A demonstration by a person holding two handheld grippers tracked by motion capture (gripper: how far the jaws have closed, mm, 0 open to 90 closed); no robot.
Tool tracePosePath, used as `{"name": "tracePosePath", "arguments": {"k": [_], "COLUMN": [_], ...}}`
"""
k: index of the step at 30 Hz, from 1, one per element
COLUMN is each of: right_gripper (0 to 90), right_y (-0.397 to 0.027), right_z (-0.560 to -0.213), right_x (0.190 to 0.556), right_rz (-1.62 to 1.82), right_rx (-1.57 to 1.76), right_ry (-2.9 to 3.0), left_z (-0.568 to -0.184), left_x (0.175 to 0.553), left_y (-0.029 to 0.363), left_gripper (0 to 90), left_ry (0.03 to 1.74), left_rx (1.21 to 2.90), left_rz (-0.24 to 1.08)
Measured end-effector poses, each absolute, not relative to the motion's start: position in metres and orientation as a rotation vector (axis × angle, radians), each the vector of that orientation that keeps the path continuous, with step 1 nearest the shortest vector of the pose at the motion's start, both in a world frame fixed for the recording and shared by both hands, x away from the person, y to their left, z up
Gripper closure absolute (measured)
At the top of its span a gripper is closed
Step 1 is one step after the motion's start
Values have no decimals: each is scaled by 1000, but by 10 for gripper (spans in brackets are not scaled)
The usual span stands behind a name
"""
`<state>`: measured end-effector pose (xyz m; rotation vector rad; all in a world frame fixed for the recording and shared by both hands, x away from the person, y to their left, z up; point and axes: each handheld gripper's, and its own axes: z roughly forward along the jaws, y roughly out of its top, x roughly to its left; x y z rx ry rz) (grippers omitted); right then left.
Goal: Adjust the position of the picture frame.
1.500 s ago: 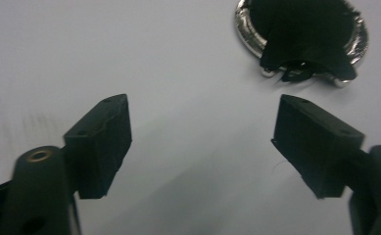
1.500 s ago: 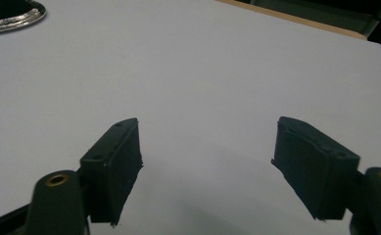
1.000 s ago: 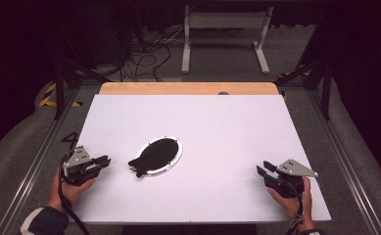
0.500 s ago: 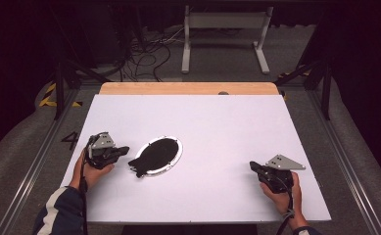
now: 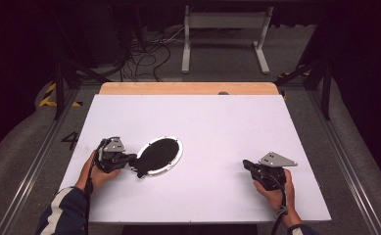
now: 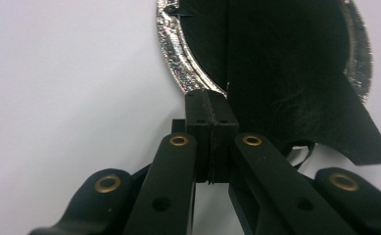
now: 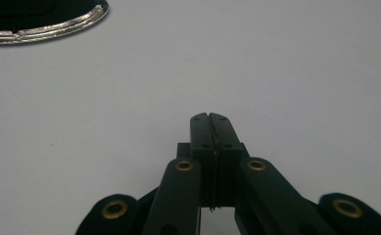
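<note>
Left gripper (image 5: 129, 159), fingers pressed together on nothing, noses up to the black cloth (image 5: 156, 154) lying on the foil plate (image 5: 178, 152) mid-desk (image 5: 227, 127), right gripper (image 5: 248, 164) likewise closed and well apart, so a shove could skid that light plate away.

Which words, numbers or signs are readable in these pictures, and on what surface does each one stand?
"4": dark numeral on the grey floor, left of the white table.
Yellow-and-black hazard stripes on the floor farther back: a marking, no words.
No readable text elsewhere.
</note>
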<state>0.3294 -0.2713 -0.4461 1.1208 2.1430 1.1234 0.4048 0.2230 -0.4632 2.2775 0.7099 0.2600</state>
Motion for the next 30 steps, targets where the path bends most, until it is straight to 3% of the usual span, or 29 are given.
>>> {"name": "tracePosePath", "arguments": {"k": [30], "right_gripper": [900], "right_y": [-216], "right_z": [-449], "right_x": [344], "right_rz": [1142], "right_rx": [1028], "right_ry": [2273], "left_z": [-464], "left_x": [392], "left_y": [131], "left_gripper": [895], "left_ry": [488], "left_rx": [2300], "left_rz": [181]}}
